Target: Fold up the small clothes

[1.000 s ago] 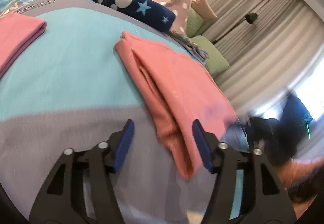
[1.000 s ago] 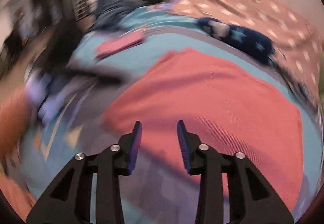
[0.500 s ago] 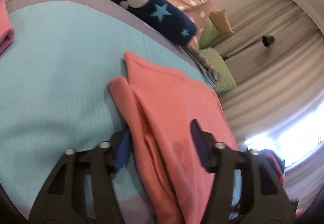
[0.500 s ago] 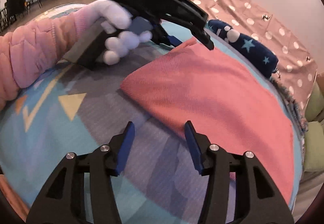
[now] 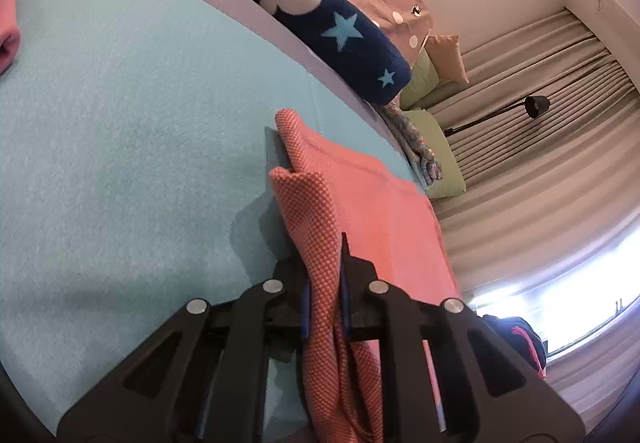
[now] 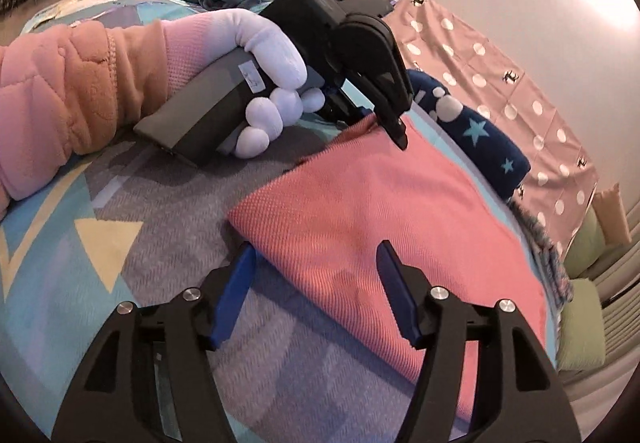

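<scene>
Right wrist view: the teal, grey and yellow patterned bed cover (image 6: 120, 243) spans the frame. The coral-pink knitted garment (image 6: 360, 227) lies flat on it and serves as the landmark. Beyond the garment lies the rolled navy blanket with pale stars (image 6: 480, 139), touching the dotted pink cloth (image 6: 500, 63) behind it. At the garment's far corner, the white-gloved left hand (image 6: 272, 83) grips the left gripper (image 5: 324, 283). Its jaws are closing, nearly together, with a raised fold of the garment's edge pinched between the blue pads. At the garment's near corner sits the right gripper (image 6: 316, 283). Its jaws are opening, straddling that corner without pressing it; one pad is over the cover, the other over the fabric.
</scene>
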`<state>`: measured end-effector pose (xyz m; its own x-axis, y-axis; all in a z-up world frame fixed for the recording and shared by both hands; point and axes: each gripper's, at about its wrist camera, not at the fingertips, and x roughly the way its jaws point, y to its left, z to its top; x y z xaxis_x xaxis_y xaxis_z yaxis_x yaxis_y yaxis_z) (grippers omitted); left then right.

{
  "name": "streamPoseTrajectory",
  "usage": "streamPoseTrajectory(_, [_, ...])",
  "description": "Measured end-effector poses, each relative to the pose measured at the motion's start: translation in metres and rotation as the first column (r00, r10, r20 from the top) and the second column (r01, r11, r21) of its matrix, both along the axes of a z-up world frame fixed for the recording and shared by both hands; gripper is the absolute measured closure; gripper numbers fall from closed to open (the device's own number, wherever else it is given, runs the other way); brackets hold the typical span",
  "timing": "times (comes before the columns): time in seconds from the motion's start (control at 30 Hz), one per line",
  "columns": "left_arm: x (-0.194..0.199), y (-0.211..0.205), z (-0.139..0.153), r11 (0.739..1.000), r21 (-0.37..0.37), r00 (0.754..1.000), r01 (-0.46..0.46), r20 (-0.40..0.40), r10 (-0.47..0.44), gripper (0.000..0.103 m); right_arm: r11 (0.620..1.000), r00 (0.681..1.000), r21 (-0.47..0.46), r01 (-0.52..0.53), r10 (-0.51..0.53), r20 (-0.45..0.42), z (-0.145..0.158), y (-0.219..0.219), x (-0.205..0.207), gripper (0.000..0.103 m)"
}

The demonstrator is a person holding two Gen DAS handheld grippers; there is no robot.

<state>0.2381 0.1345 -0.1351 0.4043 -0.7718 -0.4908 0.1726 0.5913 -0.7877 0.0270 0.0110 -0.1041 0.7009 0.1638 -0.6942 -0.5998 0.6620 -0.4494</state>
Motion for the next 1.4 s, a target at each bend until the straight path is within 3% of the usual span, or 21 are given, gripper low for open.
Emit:
streamPoseTrajectory(0.27, [0.001,0.002,-0.001,1.0,-0.018,1.0,0.004,-0.001,-0.004,0.09,1.0,0.999,-0.015,0.012,-0.011,0.036,-0.006,0.019,0.009,0.039])
streamPoseTrajectory(0.33, [0.001,0.002,-0.001,1.0,-0.021,1.0,0.005,-0.001,-0.005,0.09,1.0,0.999,-0.015,0.016,-0.015,0.037,-0.006,0.023,0.011,0.043])
streamPoseTrajectory(0.4, [0.001,0.002,-0.002,1.0,-0.026,1.0,0.007,-0.001,-0.007,0.09,1.0,1.0,-0.009,-0.016,0.016,0.015,-0.006,0.025,0.008,0.068])
streamPoseTrajectory(0.5, [0.001,0.003,-0.002,0.999,-0.031,1.0,0.009,-0.002,-0.009,0.09,0.998,0.998,-0.033,-0.049,0.05,0.034,-0.008,0.029,-0.002,0.083])
streamPoseTrajectory(0.63, [0.001,0.003,-0.002,0.999,-0.037,1.0,0.011,-0.004,-0.012,0.09,0.997,0.997,-0.066,-0.051,0.054,0.05,-0.011,0.033,-0.003,0.082])
streamPoseTrajectory(0.67, [0.001,0.004,-0.002,0.999,-0.038,1.0,0.012,-0.003,-0.012,0.09,0.996,0.997,-0.079,-0.051,0.056,0.062,-0.011,0.034,-0.005,0.076])
streamPoseTrajectory(0.83, [0.001,0.003,-0.002,0.999,-0.039,1.0,0.013,-0.004,-0.013,0.09,0.99,0.996,-0.13,-0.049,0.059,0.074,-0.009,0.021,-0.023,0.068])
streamPoseTrajectory(0.93, [0.002,0.003,-0.002,0.999,-0.038,1.0,0.014,-0.004,-0.015,0.09,0.994,0.998,-0.108,-0.005,0.013,0.069,-0.008,0.01,-0.019,0.058])
streamPoseTrajectory(1.17, [0.001,0.003,-0.002,0.999,-0.046,1.0,0.016,-0.004,-0.016,0.09,0.995,0.995,-0.097,0.001,0.008,0.097,-0.014,0.036,0.011,0.057])
streamPoseTrajectory(1.23, [0.001,0.003,-0.002,0.999,-0.05,1.0,0.017,-0.006,-0.018,0.09,0.996,0.996,-0.086,-0.001,0.009,0.087,-0.015,0.039,0.018,0.063])
streamPoseTrajectory(1.3, [0.002,0.003,-0.002,0.998,-0.054,1.0,0.019,-0.008,-0.02,0.09,0.997,0.997,-0.078,-0.017,0.024,0.079,-0.015,0.039,0.017,0.088])
streamPoseTrajectory(1.4, [0.0,0.003,-0.001,0.999,-0.053,1.0,0.014,-0.002,-0.014,0.09,0.998,0.996,-0.059,-0.004,0.01,0.091,-0.013,0.037,0.015,0.092])
